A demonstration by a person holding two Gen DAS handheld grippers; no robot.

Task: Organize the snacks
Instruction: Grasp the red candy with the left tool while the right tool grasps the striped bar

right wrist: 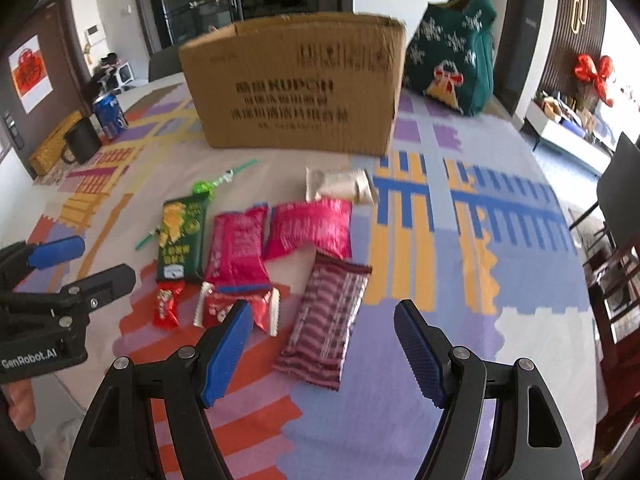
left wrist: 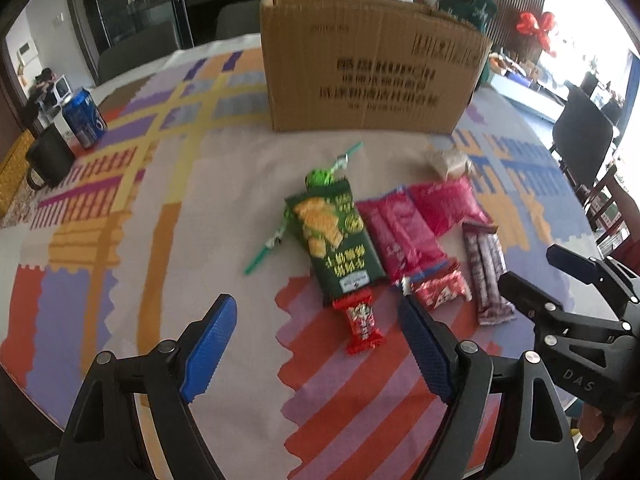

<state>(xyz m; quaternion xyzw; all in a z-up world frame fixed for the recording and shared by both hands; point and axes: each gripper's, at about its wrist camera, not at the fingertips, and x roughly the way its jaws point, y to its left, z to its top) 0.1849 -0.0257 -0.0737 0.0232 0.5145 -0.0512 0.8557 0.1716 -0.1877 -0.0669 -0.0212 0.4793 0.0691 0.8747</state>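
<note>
Several snack packs lie on the patterned tablecloth in front of a cardboard box [left wrist: 372, 68] [right wrist: 296, 84]: a green cracker pack [left wrist: 334, 236] [right wrist: 182, 236], two pink packs [left wrist: 396, 232] [right wrist: 308, 228], a maroon striped pack [left wrist: 488, 276] [right wrist: 326, 316], two small red packs [left wrist: 362, 320] [right wrist: 166, 304], a beige pack [right wrist: 340, 184] and a green lollipop [left wrist: 320, 178]. My left gripper [left wrist: 318, 346] is open and empty, just short of the small red pack. My right gripper [right wrist: 322, 350] is open and empty, over the near end of the maroon pack.
A blue can [left wrist: 84, 118] and a black mug [left wrist: 50, 158] stand at the far left. A green knitted bag [right wrist: 456, 56] stands right of the box. Chairs [left wrist: 584, 136] stand beyond the table's right edge.
</note>
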